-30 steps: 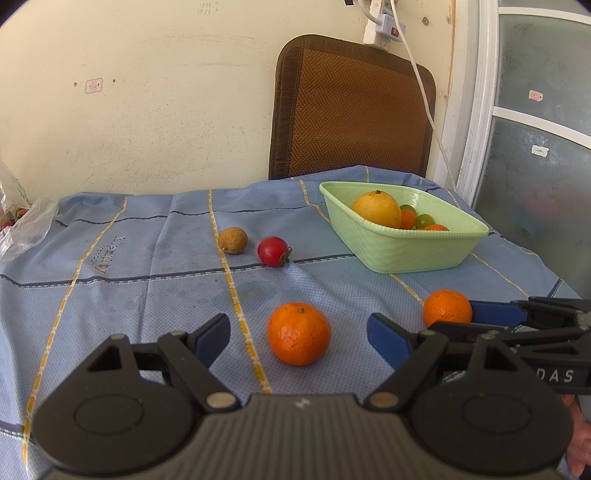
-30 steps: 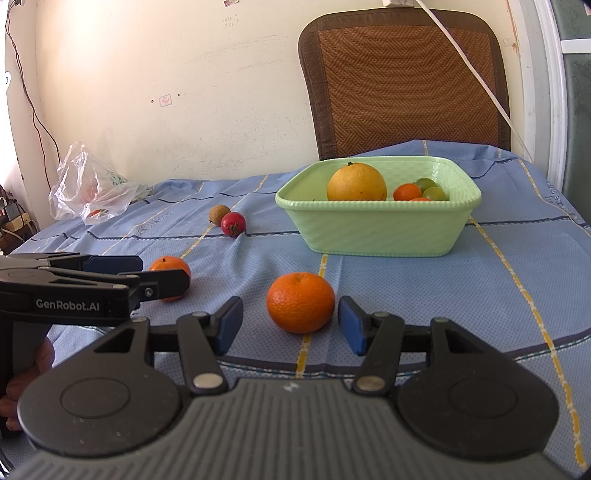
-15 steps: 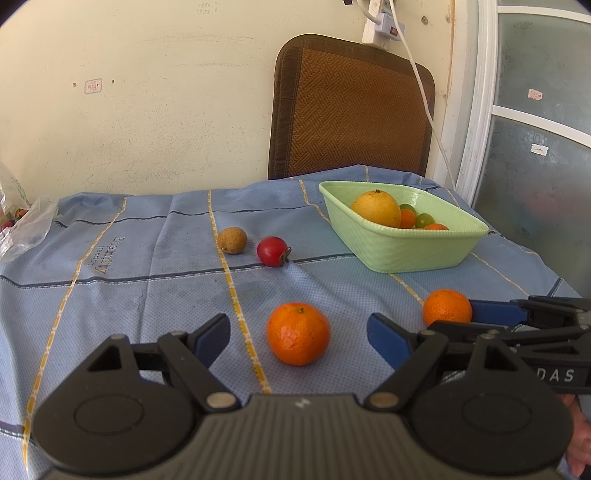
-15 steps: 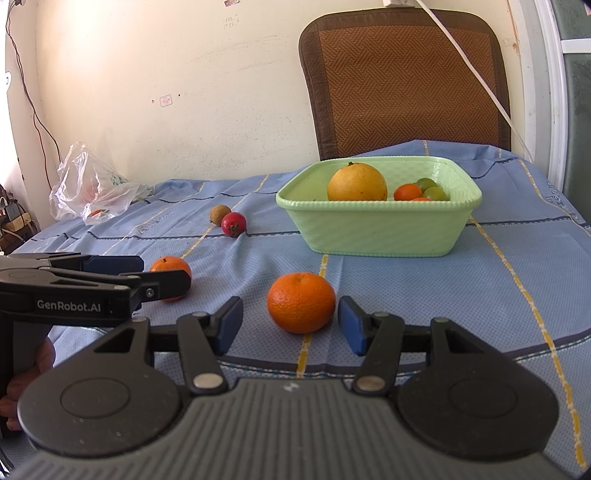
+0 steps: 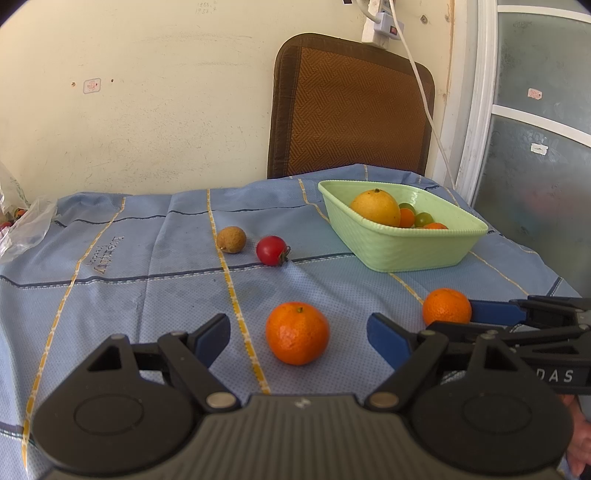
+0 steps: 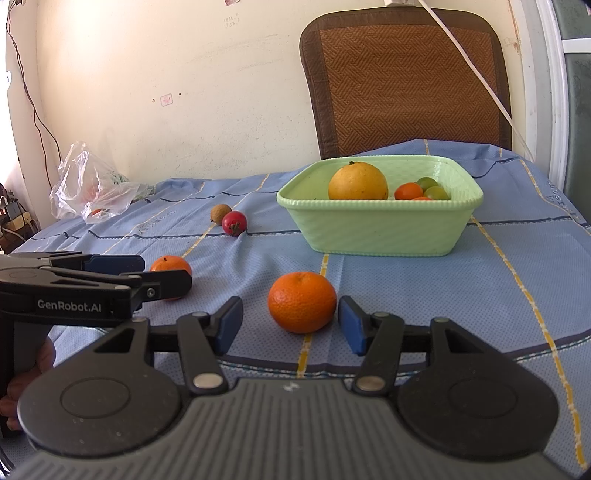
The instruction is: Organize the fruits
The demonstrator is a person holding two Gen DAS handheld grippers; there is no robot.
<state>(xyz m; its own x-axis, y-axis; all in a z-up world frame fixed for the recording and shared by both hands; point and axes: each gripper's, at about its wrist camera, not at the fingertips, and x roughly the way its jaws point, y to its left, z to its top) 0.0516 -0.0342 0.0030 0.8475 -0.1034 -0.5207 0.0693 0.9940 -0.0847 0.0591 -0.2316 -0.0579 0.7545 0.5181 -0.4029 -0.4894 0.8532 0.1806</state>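
Surroundings of the bench, seen from both wrist cameras.
A blue cloth (image 5: 155,280) with yellow and dark stripes covers the bench. Behind the bench's far edge a brown woven chair back (image 5: 351,107) stands upright against the cream wall (image 5: 155,110). A white power cable (image 5: 421,85) hangs from a wall plug (image 5: 380,22) and runs down across the chair back's right side. Right of the chair back stands a white-framed frosted glass door (image 5: 535,155). Far left of the chair back, a crumpled clear plastic bag (image 6: 92,188) lies on the cloth by the wall.
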